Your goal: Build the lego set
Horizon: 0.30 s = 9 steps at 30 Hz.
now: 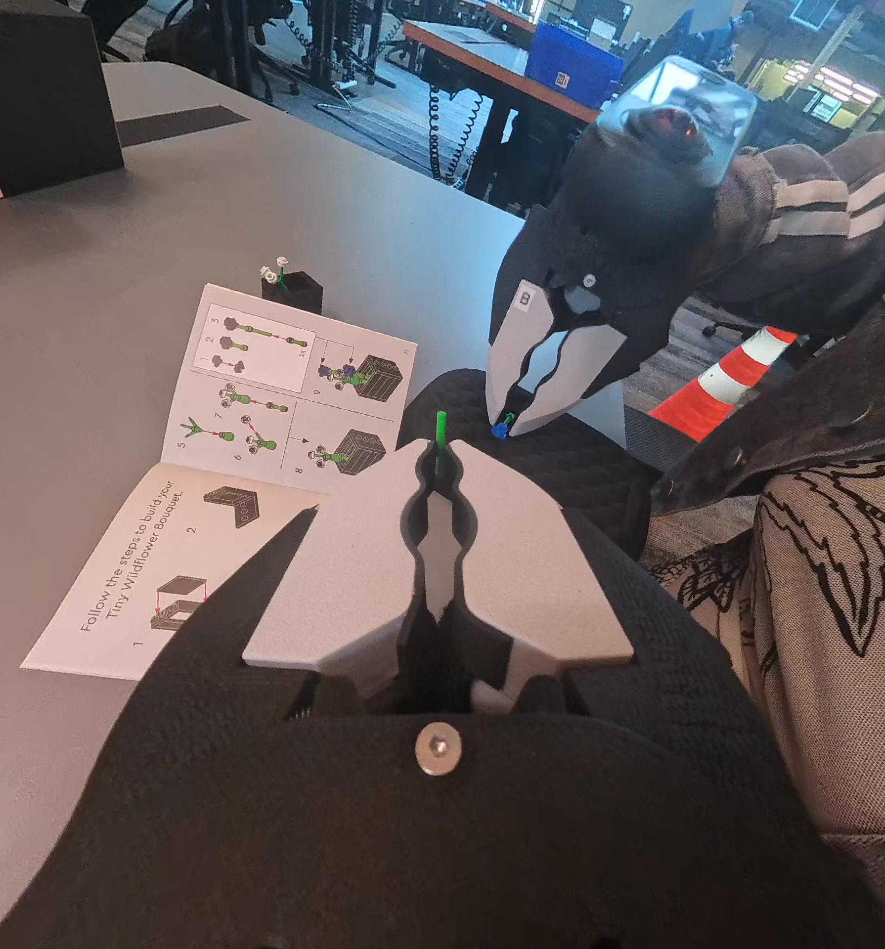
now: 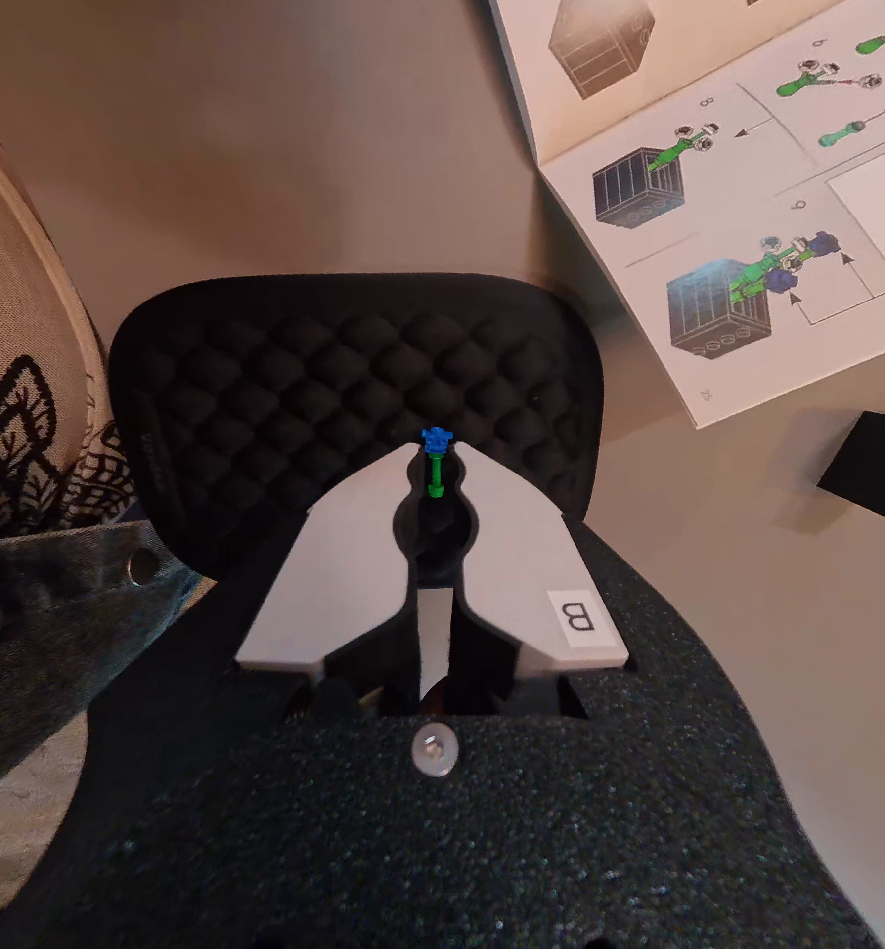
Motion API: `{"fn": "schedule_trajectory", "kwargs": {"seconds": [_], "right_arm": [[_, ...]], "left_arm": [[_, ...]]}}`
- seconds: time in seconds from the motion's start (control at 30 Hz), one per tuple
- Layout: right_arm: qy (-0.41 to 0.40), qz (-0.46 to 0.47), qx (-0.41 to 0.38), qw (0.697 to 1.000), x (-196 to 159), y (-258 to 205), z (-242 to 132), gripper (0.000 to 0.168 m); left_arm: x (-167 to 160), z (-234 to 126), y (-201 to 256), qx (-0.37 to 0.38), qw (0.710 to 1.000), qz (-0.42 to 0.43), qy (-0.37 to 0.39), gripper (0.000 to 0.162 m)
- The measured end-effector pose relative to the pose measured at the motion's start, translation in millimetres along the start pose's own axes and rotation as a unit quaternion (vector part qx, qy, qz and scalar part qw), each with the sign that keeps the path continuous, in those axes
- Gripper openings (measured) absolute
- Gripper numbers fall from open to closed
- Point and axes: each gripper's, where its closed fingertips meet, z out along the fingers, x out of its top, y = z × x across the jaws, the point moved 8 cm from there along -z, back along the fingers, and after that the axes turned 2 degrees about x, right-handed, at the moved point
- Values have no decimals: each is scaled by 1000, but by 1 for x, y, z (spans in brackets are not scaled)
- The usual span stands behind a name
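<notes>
2 hand-held grippers, 1 green stem (image 1: pixel 440 440), 1 blue flower (image 2: pixel 436 440), 1 black box (image 1: pixel 292 291), 1 booklet (image 1: pixel 255 441), 1 pad (image 2: pixel 327 359).

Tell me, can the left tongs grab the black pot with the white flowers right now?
Probably not yet. The left tongs are shut on a green stem, so they are full. The black pot stands beyond the booklet, with nothing blocking the way.

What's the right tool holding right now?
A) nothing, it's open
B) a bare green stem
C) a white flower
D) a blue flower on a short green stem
D: the right tool is shut on the blue flower piece, its blue head poking past the tips above the black quilted pad; the bare green stem is in the left tool.
</notes>
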Motion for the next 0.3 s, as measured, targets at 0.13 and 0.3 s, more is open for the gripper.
{"fn": "schedule_trajectory", "kwargs": {"seconds": [0.13,0.3], "right_arm": [[105,73,25,991,-7,9,-9,7],[557,285,154,765,-11,32,-49,7]], "left_arm": [[1,3,1,-5,1000,-1,4,4],[17,13,9,-46,999,4,27,3]]}}
